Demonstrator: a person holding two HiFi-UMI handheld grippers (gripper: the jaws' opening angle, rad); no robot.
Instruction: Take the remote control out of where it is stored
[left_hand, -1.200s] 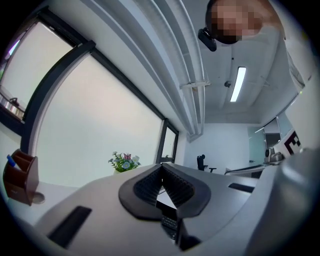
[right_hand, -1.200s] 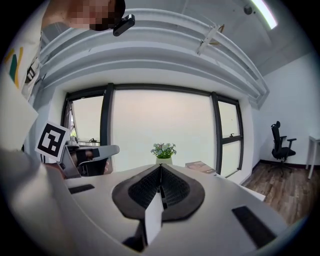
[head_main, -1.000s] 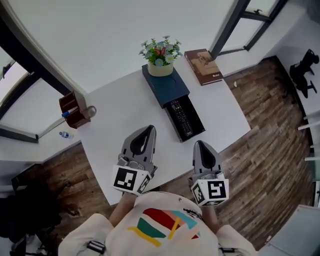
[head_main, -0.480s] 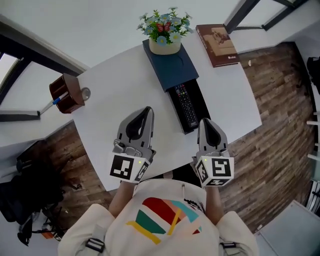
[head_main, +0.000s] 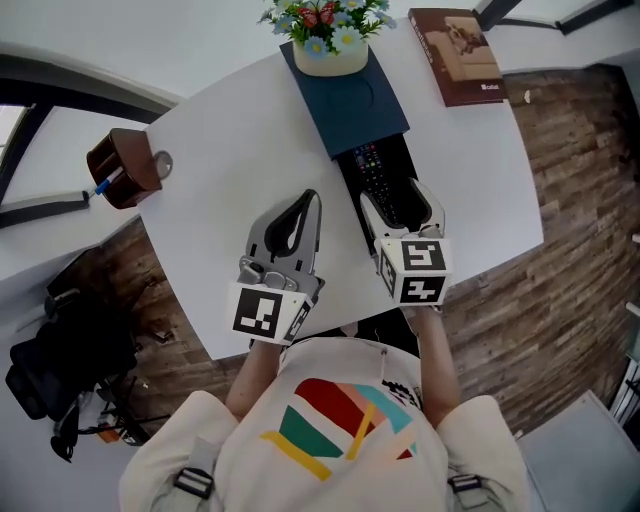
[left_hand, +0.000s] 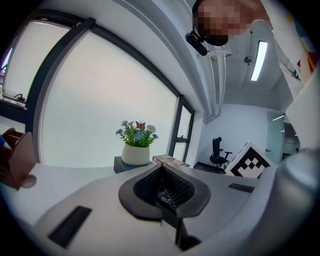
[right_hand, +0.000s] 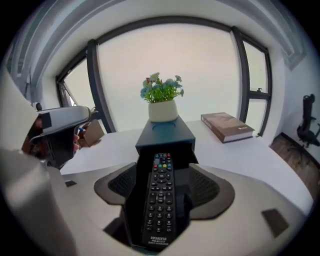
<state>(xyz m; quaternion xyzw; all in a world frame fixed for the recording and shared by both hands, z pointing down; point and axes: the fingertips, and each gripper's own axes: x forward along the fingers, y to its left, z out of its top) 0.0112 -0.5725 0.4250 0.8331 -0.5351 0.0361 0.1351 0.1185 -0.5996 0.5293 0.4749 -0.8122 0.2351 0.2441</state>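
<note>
The black remote control (head_main: 381, 182) (right_hand: 160, 200) lies lengthwise in an open black drawer (head_main: 347, 178) pulled out of a dark blue box (head_main: 345, 105) on the white table (head_main: 230, 190). My right gripper (head_main: 396, 200) (right_hand: 162, 187) hangs over the drawer's near end. Its jaws are opening and stand wide on either side of the remote, pads clear of it. My left gripper (head_main: 308, 200) (left_hand: 167, 200) hovers over bare table left of the drawer, shut and holding nothing.
A white pot of flowers (head_main: 328, 45) stands on the blue box. A brown book (head_main: 458, 55) lies at the table's far right and a brown pen holder (head_main: 122, 168) at its left edge. A black bag (head_main: 60, 350) sits on the wooden floor, left.
My right gripper moved forward from the table's near edge to over the open drawer, and its jaws went from shut to wide apart around the remote. The left gripper edged forward slightly.
</note>
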